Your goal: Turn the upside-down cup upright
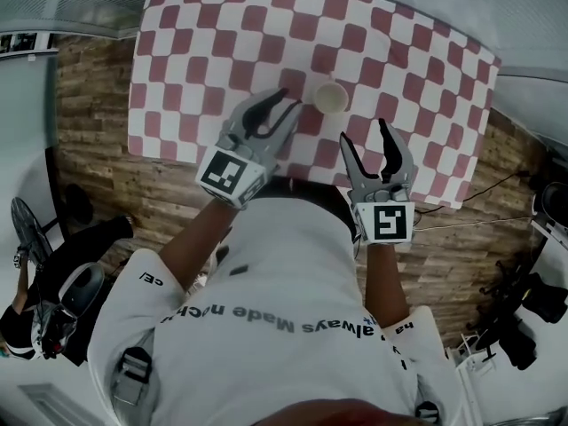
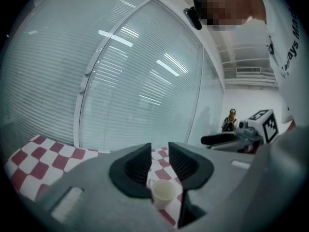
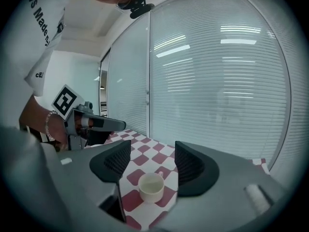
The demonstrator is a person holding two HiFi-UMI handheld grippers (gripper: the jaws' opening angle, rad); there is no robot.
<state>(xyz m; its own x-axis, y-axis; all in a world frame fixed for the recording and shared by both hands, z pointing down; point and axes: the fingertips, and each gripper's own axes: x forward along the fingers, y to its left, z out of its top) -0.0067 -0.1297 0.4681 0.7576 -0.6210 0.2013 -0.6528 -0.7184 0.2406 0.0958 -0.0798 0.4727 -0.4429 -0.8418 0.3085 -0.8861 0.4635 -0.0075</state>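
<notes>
A small white cup (image 1: 330, 97) stands mouth up on the red-and-white checked table (image 1: 204, 60), near its front edge. My left gripper (image 1: 289, 98) hovers just left of the cup, jaws shut with nothing between them. My right gripper (image 1: 364, 131) hangs in front of the cup and slightly to its right, open and empty. In the left gripper view the cup (image 2: 163, 193) sits below the closed jaws of that gripper (image 2: 160, 151). In the right gripper view the cup (image 3: 151, 186) lies ahead of and below the parted jaws of that gripper (image 3: 152, 151).
The table's front edge (image 1: 293, 181) runs right under my hands, with wooden floor (image 1: 98, 122) on both sides. A glass wall with blinds (image 3: 217, 81) rises behind the table. Another person (image 1: 35, 309) is at the lower left, and dark equipment (image 1: 532, 309) at the right.
</notes>
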